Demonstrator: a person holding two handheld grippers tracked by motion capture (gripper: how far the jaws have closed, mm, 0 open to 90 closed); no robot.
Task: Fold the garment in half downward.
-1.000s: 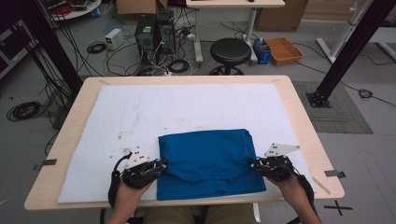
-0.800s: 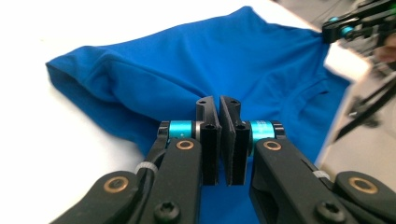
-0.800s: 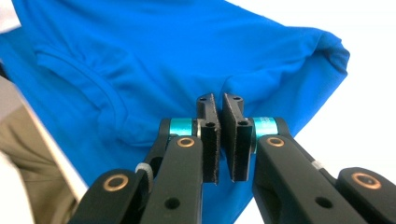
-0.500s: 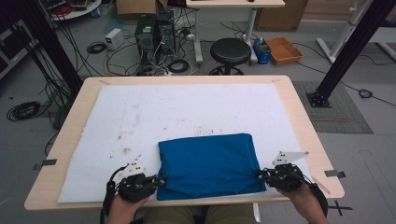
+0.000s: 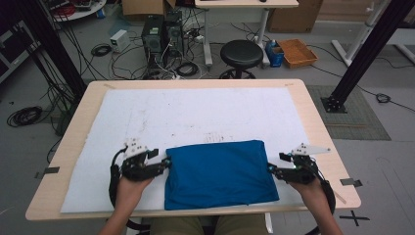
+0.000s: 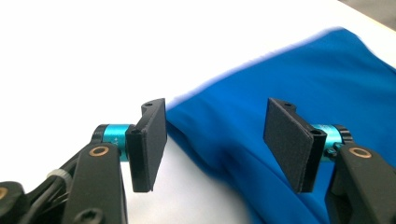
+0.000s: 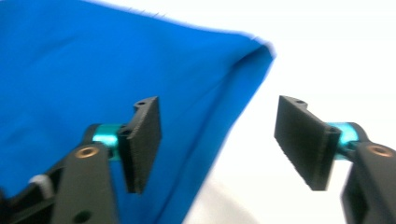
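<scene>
right gripper (image 7: 217, 144) jaws spread over blue cloth (image 7: 93, 70) edge.

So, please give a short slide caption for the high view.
Two open grippers, left and right, flank a folded blue cloth.

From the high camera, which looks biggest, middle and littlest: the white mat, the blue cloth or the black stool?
1. White mat, biggest.
2. Blue cloth, middle.
3. Black stool, littlest, though it stands farther away on the floor, so it may look smaller than it is.

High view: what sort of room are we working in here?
Most likely a lab or workshop: computer towers with loose cables on the floor, a black frame post, a stool and a white-covered wooden table.
</scene>
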